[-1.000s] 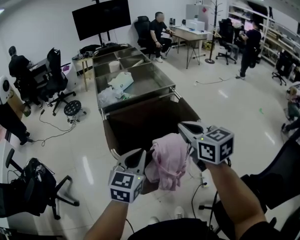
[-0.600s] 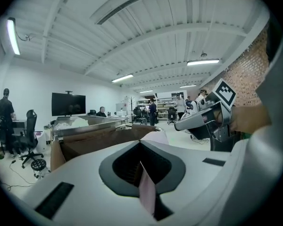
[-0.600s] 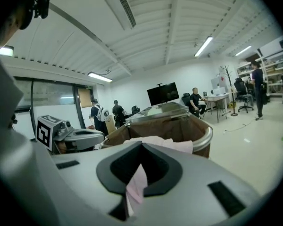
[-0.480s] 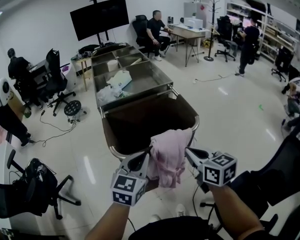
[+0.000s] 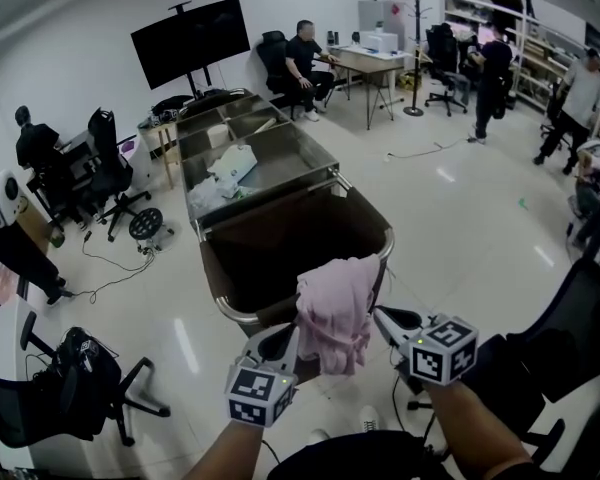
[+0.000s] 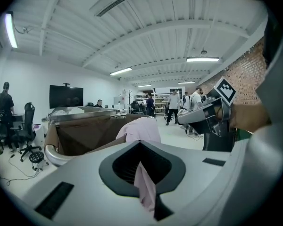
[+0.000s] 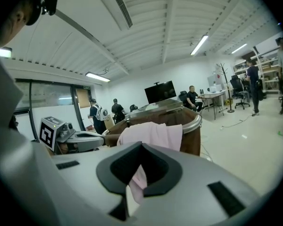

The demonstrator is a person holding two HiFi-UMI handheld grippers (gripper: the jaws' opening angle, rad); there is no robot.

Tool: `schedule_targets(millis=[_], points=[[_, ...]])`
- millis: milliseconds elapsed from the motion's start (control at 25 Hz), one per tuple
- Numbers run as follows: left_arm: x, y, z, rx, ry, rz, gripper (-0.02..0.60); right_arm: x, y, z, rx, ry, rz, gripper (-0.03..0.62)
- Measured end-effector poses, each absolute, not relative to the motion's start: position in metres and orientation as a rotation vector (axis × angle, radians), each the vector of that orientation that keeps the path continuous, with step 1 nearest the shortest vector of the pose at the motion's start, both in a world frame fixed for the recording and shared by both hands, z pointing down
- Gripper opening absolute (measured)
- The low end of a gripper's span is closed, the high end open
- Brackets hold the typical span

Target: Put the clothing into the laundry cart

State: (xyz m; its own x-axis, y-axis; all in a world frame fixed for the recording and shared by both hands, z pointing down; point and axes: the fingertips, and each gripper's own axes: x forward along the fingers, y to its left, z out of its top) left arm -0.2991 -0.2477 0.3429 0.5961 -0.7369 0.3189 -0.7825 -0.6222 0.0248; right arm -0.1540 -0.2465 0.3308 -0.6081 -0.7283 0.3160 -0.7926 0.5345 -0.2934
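A pink garment (image 5: 335, 308) hangs bunched between my two grippers, just above the near rim of the brown laundry cart (image 5: 238, 313). My left gripper (image 5: 285, 340) is shut on a fold of it at the left. My right gripper (image 5: 385, 320) is shut on another fold at the right. A pink strip (image 6: 144, 187) shows pinched inside the left gripper (image 6: 140, 145), with the cart (image 6: 85, 133) beyond. The right gripper view shows pink cloth (image 7: 137, 185) caught in the right gripper (image 7: 141, 146), the garment (image 7: 153, 135) draped ahead and the cart rim (image 7: 194, 124) behind it.
Behind the cart stands a metal trolley (image 5: 325, 173) holding white bags (image 5: 230, 166). Office chairs stand at the left (image 5: 75, 368) and right (image 5: 570, 328). Cables (image 5: 110, 263) run over the floor. Several people sit or stand at the desks farther back.
My right gripper has come down and nearer to me, now level with the left one. The pink garment has shifted with both grippers and hangs at the cart's near rim.
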Motion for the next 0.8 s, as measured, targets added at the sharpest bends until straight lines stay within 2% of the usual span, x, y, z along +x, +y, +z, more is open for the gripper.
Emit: schedule_targets(millis=[800], points=[[-0.296, -0.246, 0.351, 2.658, -1.265, 0.439, -0.002, -0.152, -0.251, 0.341, 1.29, -2.598, 0.617, 0.003]])
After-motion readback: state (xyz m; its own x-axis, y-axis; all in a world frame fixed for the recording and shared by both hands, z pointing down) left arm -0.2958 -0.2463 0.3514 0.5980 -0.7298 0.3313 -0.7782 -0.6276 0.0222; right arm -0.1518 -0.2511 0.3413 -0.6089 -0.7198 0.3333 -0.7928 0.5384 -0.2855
